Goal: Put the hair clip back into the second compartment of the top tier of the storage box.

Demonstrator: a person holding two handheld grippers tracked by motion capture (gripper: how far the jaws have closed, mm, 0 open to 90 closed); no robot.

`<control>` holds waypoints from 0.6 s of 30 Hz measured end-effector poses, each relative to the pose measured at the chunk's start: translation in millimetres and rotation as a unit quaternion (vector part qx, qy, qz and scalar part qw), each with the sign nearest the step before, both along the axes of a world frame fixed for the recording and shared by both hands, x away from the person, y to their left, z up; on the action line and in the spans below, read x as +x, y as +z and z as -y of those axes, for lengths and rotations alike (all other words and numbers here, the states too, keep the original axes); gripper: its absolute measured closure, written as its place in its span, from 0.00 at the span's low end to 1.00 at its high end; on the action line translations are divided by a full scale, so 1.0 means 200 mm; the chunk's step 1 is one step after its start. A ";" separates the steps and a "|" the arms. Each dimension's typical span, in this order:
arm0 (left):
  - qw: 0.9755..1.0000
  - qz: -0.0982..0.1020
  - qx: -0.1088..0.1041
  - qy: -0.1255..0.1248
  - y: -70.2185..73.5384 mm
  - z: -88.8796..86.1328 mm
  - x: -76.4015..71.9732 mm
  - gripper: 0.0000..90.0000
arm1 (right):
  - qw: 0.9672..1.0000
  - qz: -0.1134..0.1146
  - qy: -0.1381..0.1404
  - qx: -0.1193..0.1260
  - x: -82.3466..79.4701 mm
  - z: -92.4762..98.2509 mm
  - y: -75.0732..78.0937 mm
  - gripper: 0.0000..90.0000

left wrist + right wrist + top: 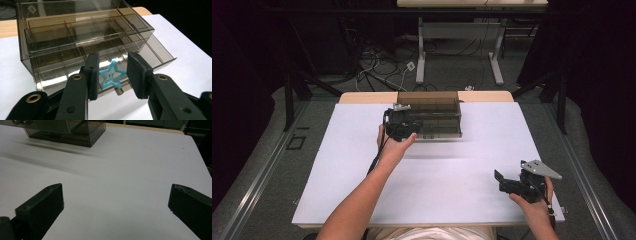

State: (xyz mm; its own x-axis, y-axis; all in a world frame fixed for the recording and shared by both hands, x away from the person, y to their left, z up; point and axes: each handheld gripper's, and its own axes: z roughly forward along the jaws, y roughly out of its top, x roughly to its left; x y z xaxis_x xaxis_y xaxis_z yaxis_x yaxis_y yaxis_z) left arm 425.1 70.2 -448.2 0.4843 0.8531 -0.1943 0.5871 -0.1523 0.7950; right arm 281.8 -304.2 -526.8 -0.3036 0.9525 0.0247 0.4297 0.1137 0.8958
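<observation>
Turquoise star clip (111, 76), seemingly unlabelled

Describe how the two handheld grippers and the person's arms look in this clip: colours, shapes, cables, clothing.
Both grippers are black. The left gripper has two flat rectangular pads with a rough dark facing, on arms with brass-ringed pivot holes. The right gripper carries a grey three-cornered plate on top. A black cable trails from each. The forearms are bare, with no sleeves in sight, and a light-coloured garment shows at the bottom edge.

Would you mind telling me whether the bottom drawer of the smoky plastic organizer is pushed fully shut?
No, the bottom drawer is pulled out from the organizer, its compartments exposed.
</observation>
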 end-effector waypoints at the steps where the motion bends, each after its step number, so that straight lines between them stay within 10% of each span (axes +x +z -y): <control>1: 1.000 0.000 -0.001 -0.001 0.00 0.00 0.00 0.70 | 1.000 0.000 0.000 0.000 0.00 0.00 0.00 0.00; 18: 1.000 0.009 0.007 -0.007 -0.07 0.05 0.06 0.70 | 1.000 -0.002 0.000 0.006 0.00 -0.01 0.00 0.00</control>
State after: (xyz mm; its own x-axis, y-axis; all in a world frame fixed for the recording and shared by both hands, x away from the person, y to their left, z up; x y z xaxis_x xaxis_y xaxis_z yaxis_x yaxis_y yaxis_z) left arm 436.5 59.7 -462.6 0.4998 0.8486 -0.1734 0.5702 -0.1717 0.8034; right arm 281.9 -302.7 -527.7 -0.3026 0.9524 0.0375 0.4337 0.1026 0.8952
